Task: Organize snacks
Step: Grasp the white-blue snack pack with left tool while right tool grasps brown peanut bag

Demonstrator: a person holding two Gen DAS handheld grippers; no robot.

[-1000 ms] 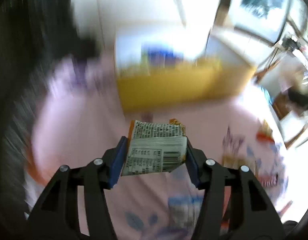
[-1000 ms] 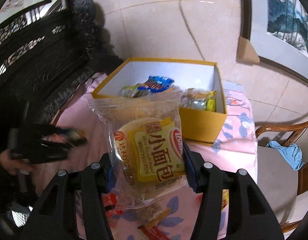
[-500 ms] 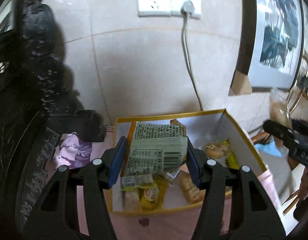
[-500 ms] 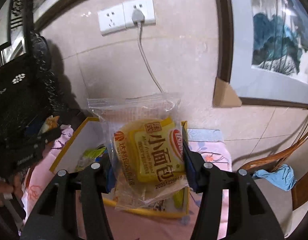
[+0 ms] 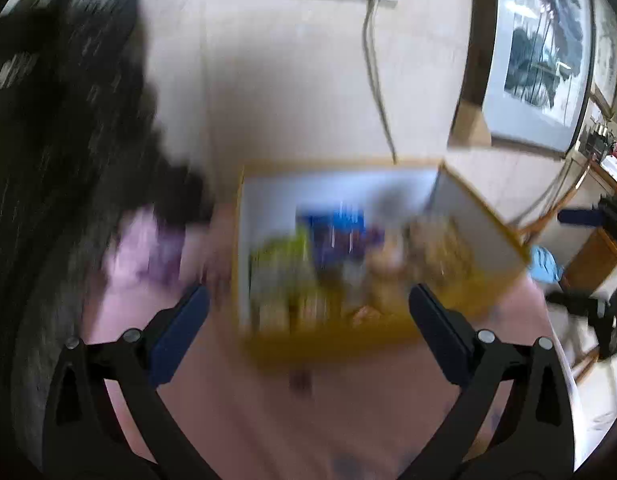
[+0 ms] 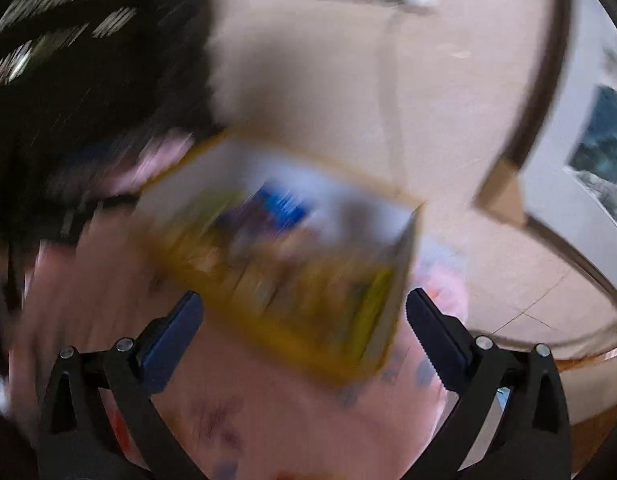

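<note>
Pink tablecloth [image 5: 268,412] carries the yellow snack box [image 5: 332,336] at twelve o'clock of both claws. Left gripper [image 5: 308,312] and right gripper [image 6: 304,314], each clamping a packet half a second ago, now gape empty; blurred packets [image 5: 308,264] fill the box.

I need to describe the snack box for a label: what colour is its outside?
Yellow outside, white inside; the box shows best in the left wrist view, though blurred.

Matt yellow cardboard box [image 5: 332,340] on pink cloth [image 5: 268,408]; smooth glossy tiled wall [image 5: 292,92]
</note>
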